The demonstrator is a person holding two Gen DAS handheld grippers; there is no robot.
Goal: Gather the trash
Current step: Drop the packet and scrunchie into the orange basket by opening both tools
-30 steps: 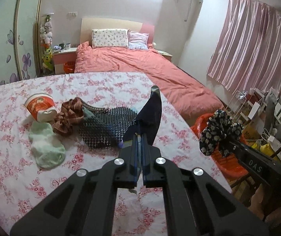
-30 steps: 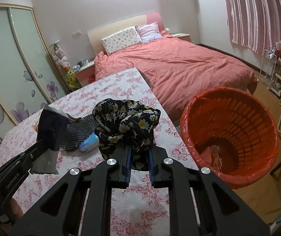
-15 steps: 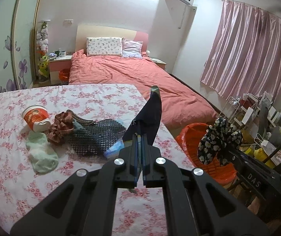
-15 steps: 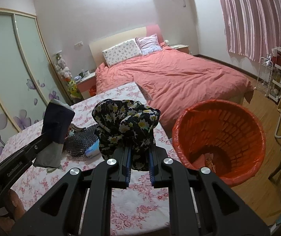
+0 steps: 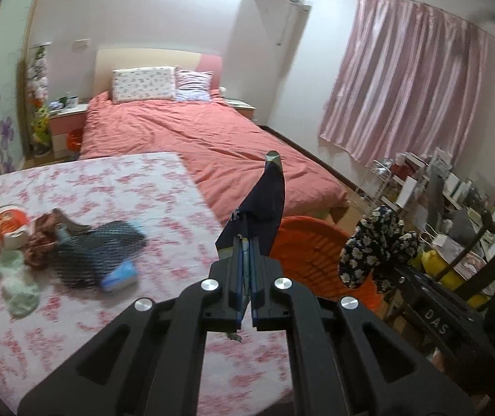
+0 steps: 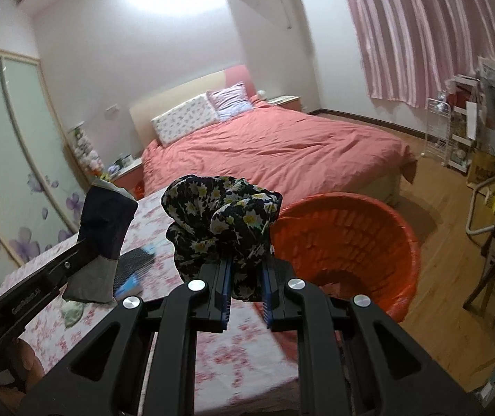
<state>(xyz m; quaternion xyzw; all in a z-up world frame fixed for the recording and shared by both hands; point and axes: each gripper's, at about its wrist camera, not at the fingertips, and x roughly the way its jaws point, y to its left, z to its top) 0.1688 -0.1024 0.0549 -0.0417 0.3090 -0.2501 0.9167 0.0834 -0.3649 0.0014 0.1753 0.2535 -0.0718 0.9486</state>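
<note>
Left claw (image 5: 245, 256) clamped tight on a flat dark navy fabric piece with a grey end (image 5: 259, 208), which stands up edge-on between the jaws; from the right wrist view the same piece (image 6: 103, 235) hangs off the left claw (image 6: 88, 242) over the desk edge. Right claw (image 6: 245, 277) closed on a bunched black cloth with a yellow-white flower print (image 6: 219, 222), wad bulging above the jaws; in the left wrist view that cloth (image 5: 375, 249) sits above the near rim of the round orange plastic basket (image 5: 316, 242). Basket (image 6: 347, 242) stands on the wood floor just beside the desk, between it and the bed with the salmon cover (image 6: 282, 145); something small lies at its bottom, can't tell what. Desk with pink floral cloth (image 5: 108, 187) carries a black mesh fabric piece (image 5: 98, 253), small blue packet (image 5: 121, 274) touching it, brown patterned cloth (image 5: 41, 235), pale green sock (image 5: 18, 287), red-and-white paper cup on its side (image 5: 8, 225). All blurred.
</note>
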